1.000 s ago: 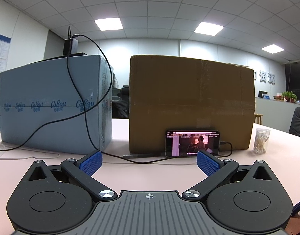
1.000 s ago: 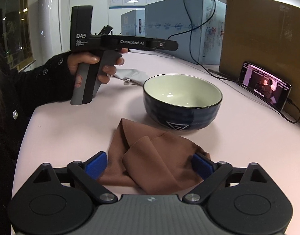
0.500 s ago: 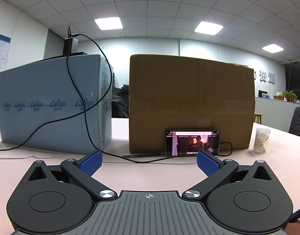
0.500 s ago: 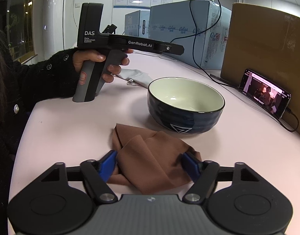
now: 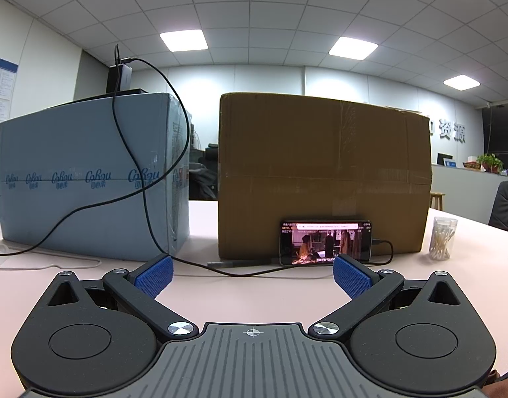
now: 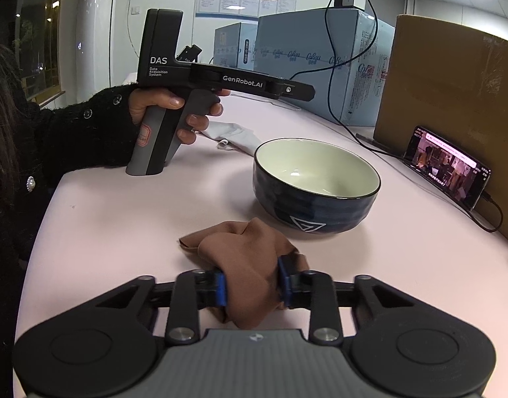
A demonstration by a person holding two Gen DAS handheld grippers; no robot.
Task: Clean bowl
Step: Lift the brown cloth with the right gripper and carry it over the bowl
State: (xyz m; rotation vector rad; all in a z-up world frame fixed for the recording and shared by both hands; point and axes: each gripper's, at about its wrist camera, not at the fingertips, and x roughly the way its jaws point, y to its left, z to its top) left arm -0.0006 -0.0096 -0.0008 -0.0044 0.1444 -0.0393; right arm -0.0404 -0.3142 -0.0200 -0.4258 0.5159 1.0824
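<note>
- The right hand-held gripper (image 6: 254, 287) had just been closing, and its blue pads (image 6: 220, 288) pinched a bunched fold of the brown cloth (image 6: 245, 265) between them, the cloth resting on the pale tabletop (image 6: 121, 225).
- The left hand-held gripper (image 5: 252, 272) stood spread with nothing between its pads, pointing at the boxes and well to the left of the right one; a hand (image 6: 169, 112) gripped its handle.
- The bowl (image 6: 316, 185), dark blue outside and pale inside, sat upright just ahead of the right hand-held gripper and a little to its right, near the cloth; whether the two touched I could not tell.
- Step in hand, as I judged it: securing the cloth before wiping. To do it well, the pinch needed enough fabric that it would not slip, with a loose wad left hanging forward to meet the bowl's inner wall.
- The lift probably had to clear the near rim, and the free left hand-held gripper would likely need to steady the bowl against sliding.
- Counts: one bowl, one brown cloth, one grey cloth (image 6: 234, 136) beyond the bowl to the left, two hand-held grippers.
- Further ahead: one phone (image 6: 449, 169) playing video, one brown carton (image 6: 452, 99), two blue boxes (image 6: 320, 63) and one cable (image 6: 369, 139).
- The left wrist view added one jar of cotton swabs (image 5: 442, 238).
</note>
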